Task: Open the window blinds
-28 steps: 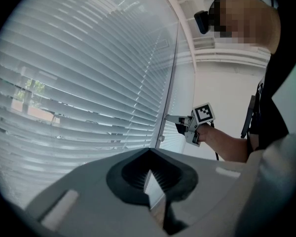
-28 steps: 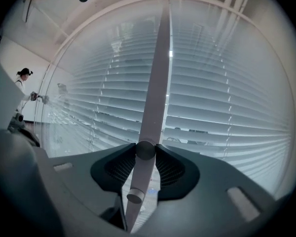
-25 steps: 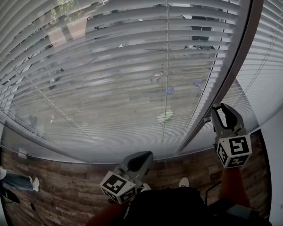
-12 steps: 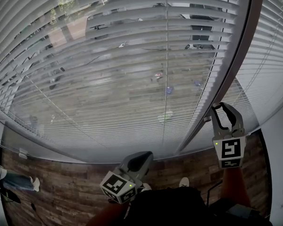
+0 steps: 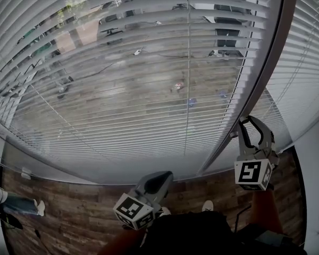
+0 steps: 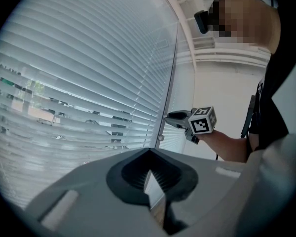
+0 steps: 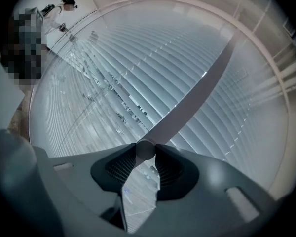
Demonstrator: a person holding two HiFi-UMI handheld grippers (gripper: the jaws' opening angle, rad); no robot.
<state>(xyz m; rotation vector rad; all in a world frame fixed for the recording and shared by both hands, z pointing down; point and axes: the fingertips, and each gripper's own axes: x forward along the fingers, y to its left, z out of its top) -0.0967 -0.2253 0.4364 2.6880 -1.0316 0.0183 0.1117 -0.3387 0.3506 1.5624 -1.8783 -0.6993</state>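
Grey tilt wand (image 7: 187, 107) is what I hold: my right gripper (image 7: 145, 149) has its jaws part way apart and pressed on the wand's rounded lower end, one pad on each side, right at the tips. From there the wand runs up and to the right across the slats. In the head view the right gripper (image 5: 253, 127) sits at the right side, against the dark upright frame post (image 5: 266, 62), marker cube toward me.

My left gripper (image 6: 149, 152) has jaws closed tip to tip, nothing between them. It hangs low at centre in the head view (image 5: 154, 180), near the bottom of the window, touching nothing, well apart from the right one.

Window blinds (image 5: 149, 89) fill nearly the whole view in front of both grippers. The slats are tilted enough that the ground outside shows through the gaps, clearest in the lower half. A second blind (image 5: 303, 89) hangs right of the post, slats looking more closed.

Edges: post just left of the right gripper, white wall (image 5: 316, 169) just to its right, so that side is tight. Wooden floor (image 5: 69, 211) below, open room left of the left gripper.
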